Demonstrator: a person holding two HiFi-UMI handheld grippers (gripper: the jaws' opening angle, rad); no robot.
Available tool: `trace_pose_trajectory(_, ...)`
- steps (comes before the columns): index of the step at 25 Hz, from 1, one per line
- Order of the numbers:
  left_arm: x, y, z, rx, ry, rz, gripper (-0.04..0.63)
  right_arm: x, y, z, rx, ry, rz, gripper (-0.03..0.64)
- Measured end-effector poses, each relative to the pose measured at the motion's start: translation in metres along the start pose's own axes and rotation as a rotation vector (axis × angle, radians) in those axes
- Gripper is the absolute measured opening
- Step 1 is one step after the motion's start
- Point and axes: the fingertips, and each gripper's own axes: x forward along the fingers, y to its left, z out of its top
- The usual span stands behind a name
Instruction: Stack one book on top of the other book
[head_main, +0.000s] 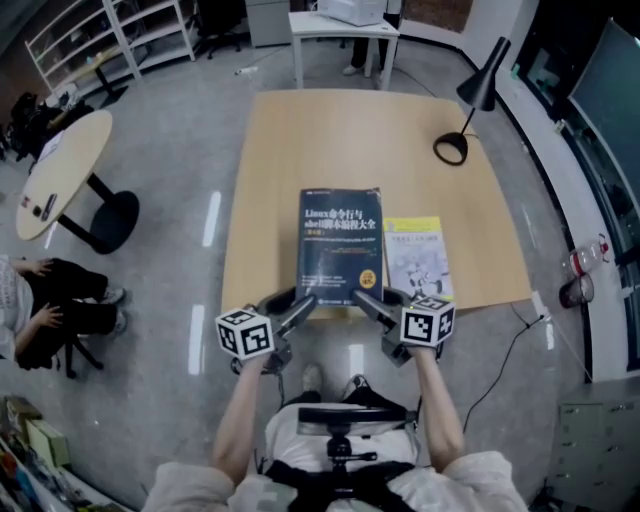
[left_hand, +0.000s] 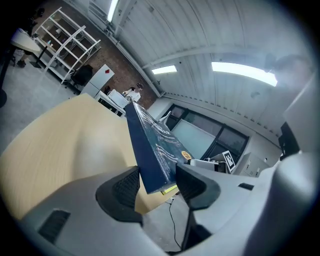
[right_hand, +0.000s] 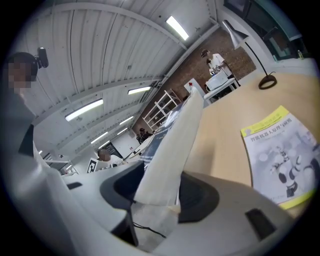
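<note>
Above the pale wooden desk (head_main: 350, 140), left gripper (head_main: 303, 308) and right gripper (head_main: 368, 303) clamp the thick dark-blue book (head_main: 340, 240), seemingly mid-lift; next it needs carrying right over the thin yellow-and-white book (head_main: 417, 255)

Head view steeply down over table (head_main: 300, 130); gripper views close along, seemingly, one book (head_main: 341, 240).

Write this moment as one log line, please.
left tool: grips blue book | right tool: grips blue book | yellow book: flat on table
</note>
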Motion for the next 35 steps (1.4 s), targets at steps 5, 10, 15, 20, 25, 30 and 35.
trace_pose_trajectory(5,-0.001,0.003,0.001,0.0,0.027,0.021,0.204,0.002,-0.003,-0.001,0.032,-0.021,0.01,0.206)
trace_pose_trajectory(10,0.055,-0.025,-0.026,-0.023,0.018,0.051,0.204,-0.05,-0.051,0.0,0.03,0.002,0.02,0.206)
trace_pose_trajectory(15,0.129,-0.054,-0.076,-0.106,-0.004,0.085,0.205,-0.113,-0.111,-0.001,0.014,0.072,0.035,0.206)
trace_pose_trajectory(20,0.189,-0.063,-0.101,-0.126,-0.008,0.096,0.205,-0.15,-0.169,-0.003,0.058,0.084,0.038,0.206)
trace_pose_trajectory(25,0.206,-0.054,-0.103,-0.159,0.029,0.108,0.207,-0.142,-0.194,-0.01,0.127,0.112,0.027,0.206)
trace_pose_trajectory(30,0.204,-0.04,-0.119,-0.165,0.095,0.142,0.209,-0.131,-0.205,-0.033,0.167,0.178,0.004,0.207)
trace_pose_trajectory(35,0.206,-0.037,-0.117,-0.159,0.126,0.158,0.21,-0.131,-0.21,-0.032,0.207,0.183,-0.034,0.202)
